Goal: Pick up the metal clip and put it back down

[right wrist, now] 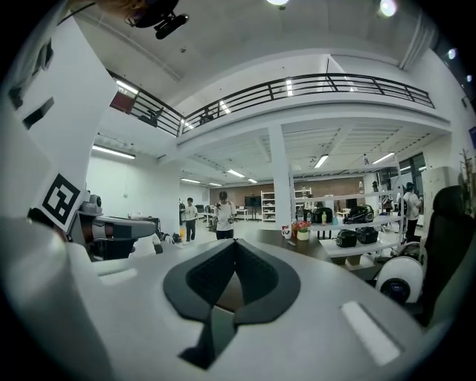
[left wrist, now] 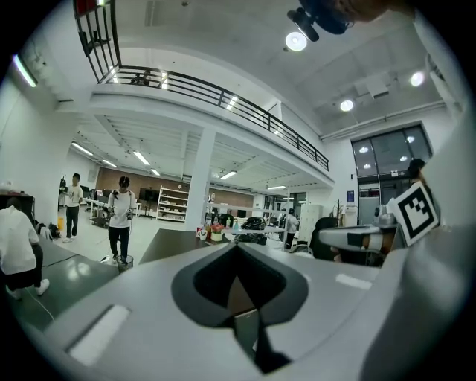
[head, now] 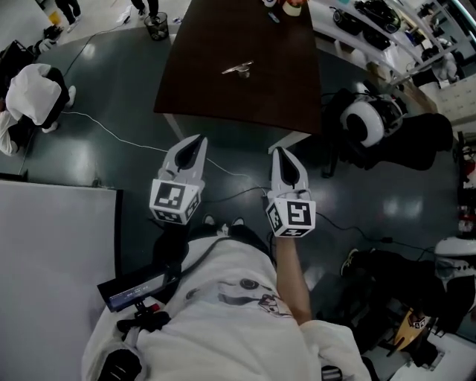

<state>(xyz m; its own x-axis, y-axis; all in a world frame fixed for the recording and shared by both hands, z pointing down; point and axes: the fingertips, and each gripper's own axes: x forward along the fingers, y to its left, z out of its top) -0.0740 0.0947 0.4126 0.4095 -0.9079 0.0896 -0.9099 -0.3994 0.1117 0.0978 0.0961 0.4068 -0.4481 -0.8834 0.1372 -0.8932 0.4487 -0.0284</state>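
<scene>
The metal clip [head: 238, 69] lies on the dark brown table [head: 216, 89], near its middle, untouched. I hold both grippers side by side over the floor, short of the table's near edge and pointing toward it. On the left, the left gripper [head: 199, 140] has its jaws together with nothing between them. Beside it, the right gripper [head: 279, 152] is likewise shut and empty. Each gripper view shows its own jaws meeting at the tip, the left gripper [left wrist: 236, 246] and the right gripper [right wrist: 235, 242], with the table top beyond. The clip does not show in either gripper view.
Small items [head: 286, 6] stand at the table's far end. A black bin [head: 156, 26] sits on the floor past the far left corner. A person in white [head: 33, 93] crouches at left. A black chair [head: 372, 123] stands to the right, a white panel [head: 52, 253] at near left.
</scene>
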